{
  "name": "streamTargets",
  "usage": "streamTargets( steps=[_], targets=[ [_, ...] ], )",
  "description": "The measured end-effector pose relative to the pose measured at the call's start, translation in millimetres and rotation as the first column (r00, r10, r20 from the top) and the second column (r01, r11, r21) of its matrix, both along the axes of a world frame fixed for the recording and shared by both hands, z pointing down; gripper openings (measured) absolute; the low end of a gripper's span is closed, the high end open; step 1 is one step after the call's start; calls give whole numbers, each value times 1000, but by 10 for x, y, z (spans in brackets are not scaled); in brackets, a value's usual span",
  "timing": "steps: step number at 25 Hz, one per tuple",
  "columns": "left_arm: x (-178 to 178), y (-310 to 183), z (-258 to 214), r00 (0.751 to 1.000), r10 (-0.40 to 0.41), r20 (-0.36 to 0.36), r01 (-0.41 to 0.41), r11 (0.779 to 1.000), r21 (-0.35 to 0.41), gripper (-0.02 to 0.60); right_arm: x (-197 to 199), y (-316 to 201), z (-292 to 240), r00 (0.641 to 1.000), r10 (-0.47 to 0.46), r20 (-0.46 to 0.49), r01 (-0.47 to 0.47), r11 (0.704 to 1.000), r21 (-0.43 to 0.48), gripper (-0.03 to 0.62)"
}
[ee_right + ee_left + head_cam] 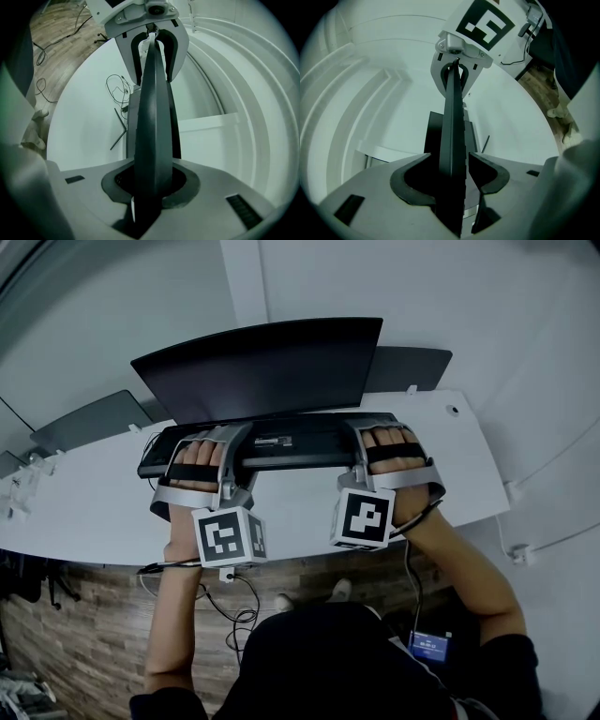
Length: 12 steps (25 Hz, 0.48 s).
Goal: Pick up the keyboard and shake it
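The left gripper (216, 434) is being pressed onto the left end of the keyboard (281, 442), and the right gripper (375, 426) onto its right end. In both gripper views the slab is being pinched edge-on between the jaws, though on the left a thin gap seems to be showing beside one pad. The keyboard is being held underside-up, apparently clear of the worktop (94, 512), just in front of the monitor (262, 367). When it is being shaken, a slip is likely to be caused by these narrow end grips, most probably the left one, and the keyboard would then be swung down from one end onto the worktop. A strike is being invited by the monitor's lower edge, which is lying just behind the keyboard's far edge. What appears to be a cable (142, 468) at the left end may be snagged. Open room is being offered upward and toward the person. The worktop's near edge is lying beneath the hands, with the floor (84, 634) below.
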<state>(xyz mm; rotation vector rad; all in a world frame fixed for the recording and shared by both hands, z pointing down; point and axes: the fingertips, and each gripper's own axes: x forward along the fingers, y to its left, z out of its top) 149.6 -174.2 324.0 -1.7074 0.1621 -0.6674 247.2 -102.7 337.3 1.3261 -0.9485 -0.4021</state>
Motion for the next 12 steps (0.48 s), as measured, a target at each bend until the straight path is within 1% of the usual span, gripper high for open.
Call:
streamTargets(
  steps=[3, 4, 5, 6, 12],
  targets=[
    [0, -21, 34, 1000, -4, -5, 4, 1000, -9, 260, -22, -23, -14, 1000, -5, -8, 5, 1000, 11, 107],
    [-5, -25, 38, 1000, -5, -9, 5, 1000, -12, 245, -30, -29, -17, 1000, -6, -10, 6, 1000, 14, 108],
    [-12, -28, 46, 1000, -6, -8, 6, 1000, -11, 204, -29, -29, -12, 1000, -5, -16, 6, 1000, 13, 109],
    [-16, -28, 57, 1000, -6, -4, 6, 1000, -7, 185, -24, -26, -7, 1000, -4, -24, 4, 1000, 11, 109],
    [-14, -16, 141, 999, 3, 32, -3, 1000, 22, 132, -33, -24, 4, 1000, -2, -22, 2, 1000, 16, 109]
  ],
)
